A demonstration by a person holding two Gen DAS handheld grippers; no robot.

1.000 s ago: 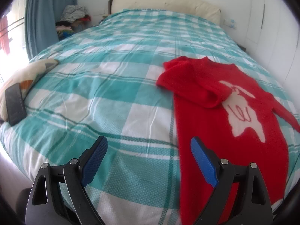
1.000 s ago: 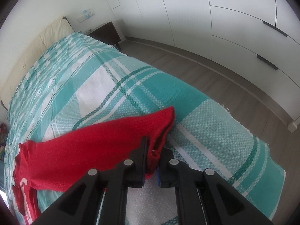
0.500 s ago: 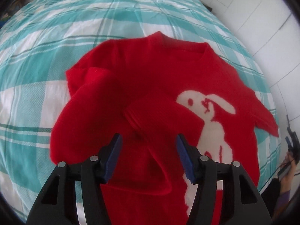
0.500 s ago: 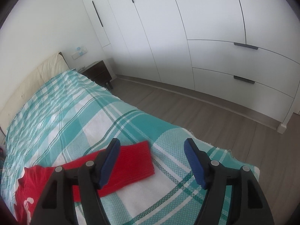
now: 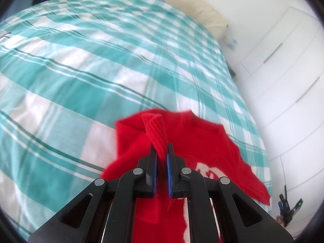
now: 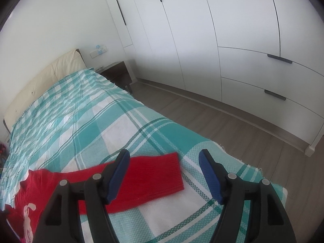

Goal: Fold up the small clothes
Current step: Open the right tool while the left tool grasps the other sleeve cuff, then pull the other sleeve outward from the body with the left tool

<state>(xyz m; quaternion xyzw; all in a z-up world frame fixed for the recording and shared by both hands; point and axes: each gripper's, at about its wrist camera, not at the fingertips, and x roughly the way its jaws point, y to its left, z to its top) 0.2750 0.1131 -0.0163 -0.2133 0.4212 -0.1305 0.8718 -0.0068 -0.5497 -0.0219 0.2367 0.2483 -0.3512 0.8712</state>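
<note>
Swinging over the red sweater point(image 5: 202, 141), left claw point(image 5: 161, 158) is now pinching its cuff point(image 5: 156, 131), tilting downward, while right claw point(image 6: 164, 174) is hovering spread.

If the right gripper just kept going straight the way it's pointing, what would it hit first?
Probably the red sleeve lying flat on the checked bedspread: it sits between the open jaws of the right gripper, though depth is hard to judge.

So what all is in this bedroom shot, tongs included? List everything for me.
sweater: one, red with white rabbit, on the bedspread; cuff pinched in the left tongs
bedspread: one, teal and white plaid, over the bed
headboard: one, cream, at the bed's far end
nightstand: one, dark wood, beside the headboard
wardrobe: one, white, along the wall
left tongs: black, blue pads, shut on the cuff
right tongs: black, blue pads, open above the flat sleeve
</note>
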